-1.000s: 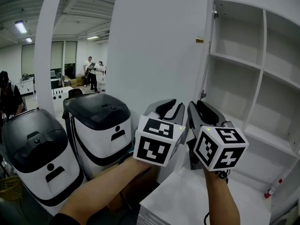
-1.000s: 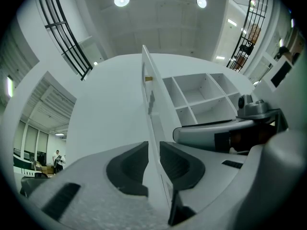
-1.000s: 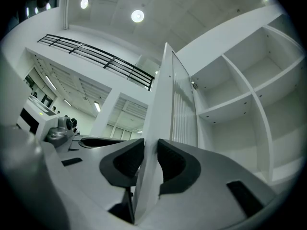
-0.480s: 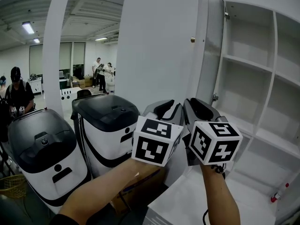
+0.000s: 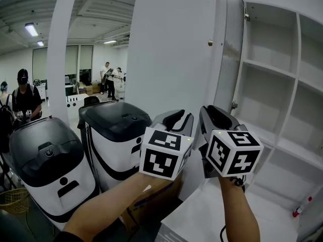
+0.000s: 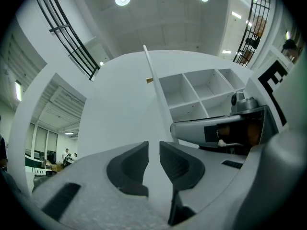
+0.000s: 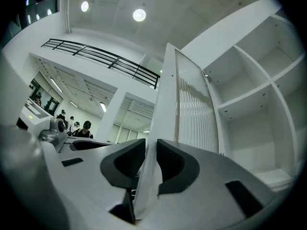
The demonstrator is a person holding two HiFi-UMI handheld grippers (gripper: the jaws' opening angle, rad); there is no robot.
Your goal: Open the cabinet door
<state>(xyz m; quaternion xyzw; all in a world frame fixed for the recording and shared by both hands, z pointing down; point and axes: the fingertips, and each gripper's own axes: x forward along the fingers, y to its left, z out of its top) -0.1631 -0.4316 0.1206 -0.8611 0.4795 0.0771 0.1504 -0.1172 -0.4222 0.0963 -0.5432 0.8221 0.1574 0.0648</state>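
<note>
The white cabinet door [image 5: 171, 49] stands open, with its small brass knob [image 5: 210, 43] near its free edge and a ribbed inner panel [image 7: 194, 109]. Behind it are the bare white shelves [image 5: 272, 69]. My right gripper [image 5: 214, 114] is at the door's lower free edge. In the right gripper view the door's edge [image 7: 165, 95] fills the narrow gap of that gripper [image 7: 151, 150], with the pads against it. My left gripper [image 5: 177, 119] is held close beside it in front of the door's outer face [image 6: 120, 109]. Its jaws [image 6: 153, 150] stand slightly apart with nothing between them.
Two black-and-white machines [image 5: 116, 135] [image 5: 45, 160] stand left of the door, behind a white pillar [image 5: 63, 59]. People stand far back in the room [image 5: 22, 97] [image 5: 108, 79]. A white surface [image 5: 202, 216] lies below my hands, and a red-tipped marker [image 5: 302, 205] lies at its right.
The door has swung further out to the left, so its ribbed inner panel now shows. Both grippers moved with it. Little has changed over the last half second.
</note>
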